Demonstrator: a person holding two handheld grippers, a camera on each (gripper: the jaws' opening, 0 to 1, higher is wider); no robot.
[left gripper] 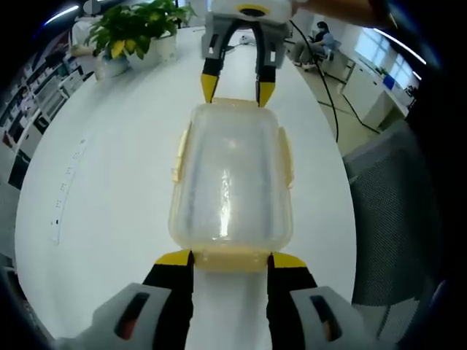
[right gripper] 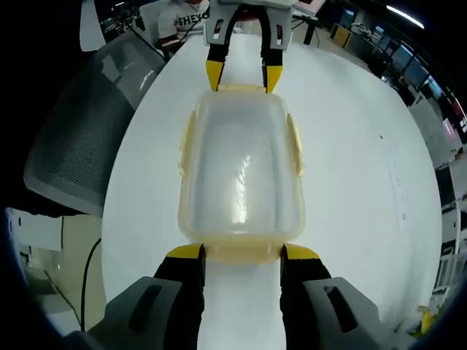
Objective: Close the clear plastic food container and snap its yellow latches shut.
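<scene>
In my left gripper view, a potted plant (left gripper: 139, 33) stands at the far left end of the white table (left gripper: 109, 168), with shelving beyond it. The clear plastic food container (left gripper: 230, 179) lies lid-on in the middle of the table, between my two grippers. My left gripper (left gripper: 230, 261) has its yellow-tipped jaws spread wide, one at each side of the near end latch (left gripper: 230, 259); I cannot tell whether they touch it. At the far end my right gripper (left gripper: 238, 89) points back at me, jaws open too, tips right at the container's far edge. A grey mesh chair (left gripper: 394, 211) sits off the table's right side.

In my right gripper view the chair (right gripper: 87, 124) is on the left, and the container (right gripper: 241, 171) is centred, its yellow side latches (right gripper: 295, 144) lying along the walls. My right gripper (right gripper: 242, 254) straddles the near end latch (right gripper: 242, 252), gripping nothing.
</scene>
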